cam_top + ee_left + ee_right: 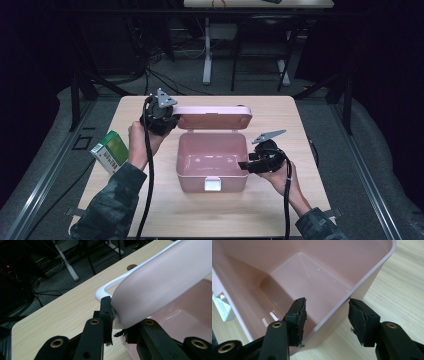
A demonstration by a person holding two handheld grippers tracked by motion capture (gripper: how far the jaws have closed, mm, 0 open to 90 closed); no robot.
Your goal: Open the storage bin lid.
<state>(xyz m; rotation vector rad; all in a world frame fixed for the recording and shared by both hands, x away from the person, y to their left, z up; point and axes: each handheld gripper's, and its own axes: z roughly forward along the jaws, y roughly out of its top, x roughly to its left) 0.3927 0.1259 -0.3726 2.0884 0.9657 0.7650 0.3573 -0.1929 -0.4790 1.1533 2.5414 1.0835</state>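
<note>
A pink plastic box [192, 184] stands in the middle of the wooden table with its lid [212, 117] tipped up at the back. My left gripper [167, 120] is at the lid's left corner. In the left gripper view the left gripper [117, 322] is shut on the edge of the lid [162, 285], just below its white handle [105, 290]. My right gripper [244, 165] is at the box's right wall. In the right gripper view the right gripper [328, 315] straddles the wall [367, 272], one jaw inside the empty box and one outside. Bare wood shows between the outer pad and the wall.
A green and white carton [110, 151] lies at the table's left edge beside the person's left forearm. The box has a white latch [212, 185] on its front wall. Table legs and cables stand on the dark floor beyond the far edge.
</note>
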